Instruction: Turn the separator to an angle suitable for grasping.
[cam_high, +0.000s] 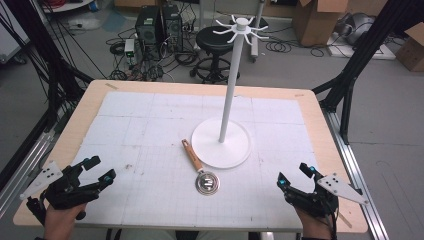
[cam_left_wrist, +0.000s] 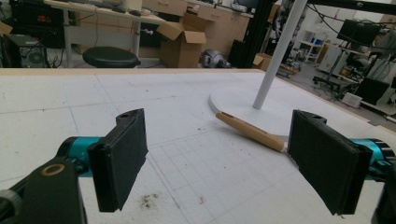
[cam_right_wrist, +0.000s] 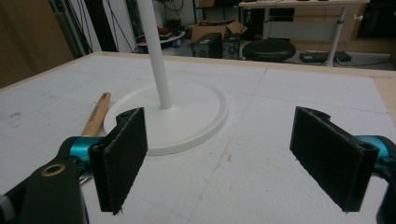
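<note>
So both claws are just parked at the near edge of the light wooden worktop (cam_high: 310, 107) with its white gridded mat (cam_high: 150, 125), nothing in either of them. The left claw (cam_high: 97, 170) sits around 8 o'clock from the middle of the mat, jaws spread wide with bare mat between the black pads (cam_left_wrist: 119, 158). The right claw (cam_high: 295, 175) is around 4 o'clock, jaws just as wide apart and holding nothing too, its pads (cam_right_wrist: 122, 156) hanging over plain mat. The thing nearest to both is a small round metal strainer with a wooden handle (cam_high: 197, 165), lying flat near the centre of the mat, well apart from both claws. Its shiny round head points toward 6 o'clock and the handle runs off toward 11 o'clock, passing just beside the base of a tall white stand with a round disc foot (cam_high: 222, 145); I can't tell whether it actually touches. That stand is upright, with a ring of little hook arms at the top of the pole. In the left claw's view the wooden handle (cam_left_wrist: 250, 130) shows between the 2 pads, farther off, right at the rim of the white disc. In the right claw's view it pokes out at the left (cam_right_wrist: 95, 114), beside the disc (cam_right_wrist: 187, 116).
</note>
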